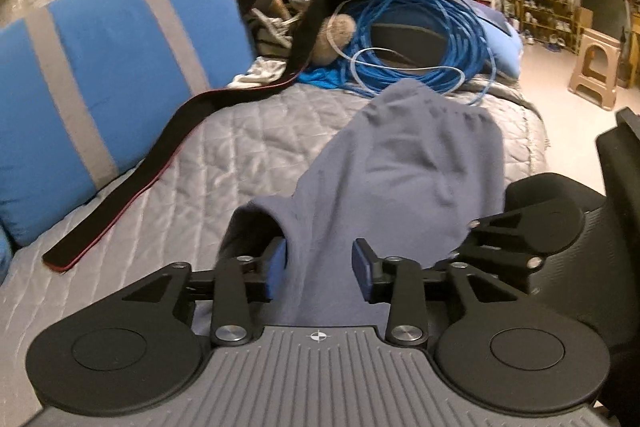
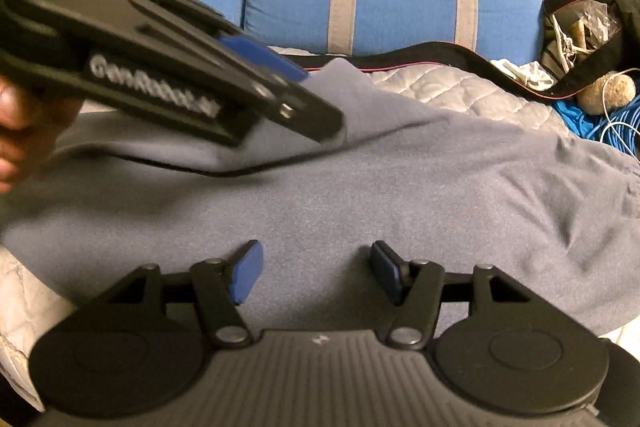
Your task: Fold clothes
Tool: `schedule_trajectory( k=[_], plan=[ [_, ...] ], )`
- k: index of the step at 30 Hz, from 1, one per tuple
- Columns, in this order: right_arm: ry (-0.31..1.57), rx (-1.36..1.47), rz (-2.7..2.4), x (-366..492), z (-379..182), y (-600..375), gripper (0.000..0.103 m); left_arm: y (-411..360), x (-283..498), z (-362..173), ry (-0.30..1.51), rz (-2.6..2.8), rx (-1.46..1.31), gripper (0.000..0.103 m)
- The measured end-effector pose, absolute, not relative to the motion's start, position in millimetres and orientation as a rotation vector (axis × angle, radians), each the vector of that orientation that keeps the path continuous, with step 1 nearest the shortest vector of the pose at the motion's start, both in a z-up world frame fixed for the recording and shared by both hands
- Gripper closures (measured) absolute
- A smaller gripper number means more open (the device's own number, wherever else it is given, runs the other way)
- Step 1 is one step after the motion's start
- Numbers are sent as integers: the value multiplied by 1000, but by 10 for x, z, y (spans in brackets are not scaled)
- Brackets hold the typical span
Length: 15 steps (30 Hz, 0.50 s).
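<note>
Now: left gripper (image 1: 320,267) jaws parted astride grey garment (image 1: 400,171) | right gripper (image 2: 318,273) jaws wide above it | garment's near edge hidden

Quilted grey bed (image 1: 240,131) — blue-grey garment (image 1: 400,167), black strap (image 1: 160,147), perhaps cable coil (image 1: 420,27)

The left gripper (image 2: 308,99) is motion-blurred in the right wrist view, its lettering barely legible. The hand (image 2: 16,131) holding it is cut off at the edge. The grey-blue garment's (image 1: 400,179) near end seems hidden beneath the gripper body.
</note>
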State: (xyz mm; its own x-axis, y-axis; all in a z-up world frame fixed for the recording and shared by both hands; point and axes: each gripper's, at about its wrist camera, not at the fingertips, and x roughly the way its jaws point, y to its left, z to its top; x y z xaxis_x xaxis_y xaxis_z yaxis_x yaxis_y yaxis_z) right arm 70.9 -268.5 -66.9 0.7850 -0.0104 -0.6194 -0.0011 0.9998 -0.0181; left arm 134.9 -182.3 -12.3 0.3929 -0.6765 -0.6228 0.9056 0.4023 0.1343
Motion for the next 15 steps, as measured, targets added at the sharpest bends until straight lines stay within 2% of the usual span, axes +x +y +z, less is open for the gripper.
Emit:
schedule_trajectory(
  k=[3,8,15],
  plan=[
    [668,-14,-5,708,-665,-2682,31,-1692,1498,-55,556,-1051,448,58],
    [666,-13,-4,722,-668,-2693,30,-1549,1918,12,682,-1091,294,55],
    [663,-12,-3,739,-675,-2706,29,-1681,2678,-154,1021,-1231,-25,52]
  ],
)
